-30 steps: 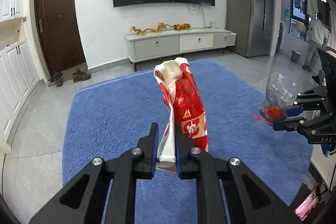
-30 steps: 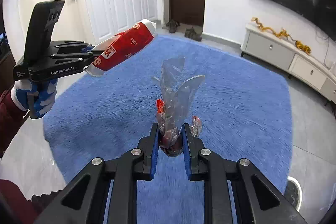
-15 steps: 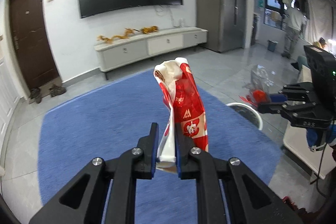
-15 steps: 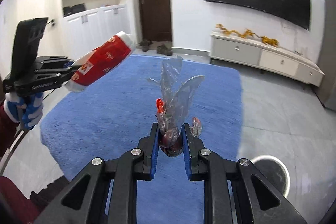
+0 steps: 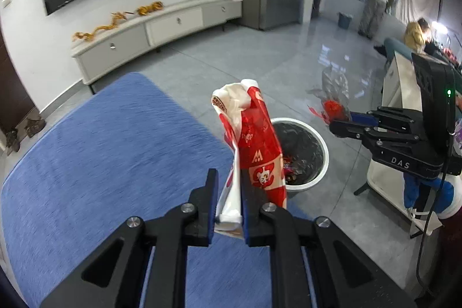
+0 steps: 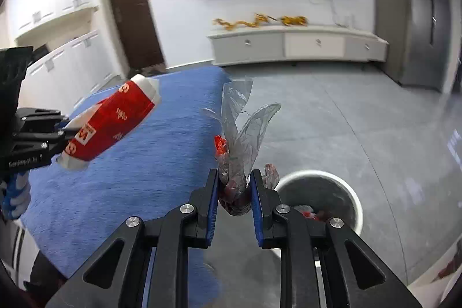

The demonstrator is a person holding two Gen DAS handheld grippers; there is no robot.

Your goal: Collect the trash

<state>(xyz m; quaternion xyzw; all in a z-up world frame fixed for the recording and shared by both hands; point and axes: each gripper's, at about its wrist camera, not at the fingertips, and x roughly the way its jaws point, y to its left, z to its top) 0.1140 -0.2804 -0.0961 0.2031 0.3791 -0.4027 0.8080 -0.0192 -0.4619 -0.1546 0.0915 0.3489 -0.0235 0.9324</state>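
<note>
Trash was in transit: two pieces, one per gripper, both near the bin [image 5: 322,146]. Left gripper [image 5: 226,210] pinched a red-and-white wrapper [image 5: 254,146] by its lower edge, jaws pressed close on the thin foil, so that the crumpled length stood up clear of the fingers and could fall free on release. Right gripper [image 6: 234,201] pinched a clear plastic bag [image 6: 242,134] at its bunched, red-stained base, jaws a little wider to take the wad; the loose film fanned upward. In the right view, the wrapper [image 6: 111,124] hung over the blue rug [image 6: 138,172], held out to the side, well apart from the bag. Both grippers pointed downward toward the floor, a sensible attitude for dropping into an open-topped container.

Count: one bin, white-rimmed with a dark liner, standing on grey tiles just beside the rug's edge and already holding a few scraps, their number not legible. One rug. One low TV cabinet [image 5: 150,31] along the wall. Two people stood far off by the window. The drop had, by judgement, not yet begun: neither piece lay inside the rim.
</note>
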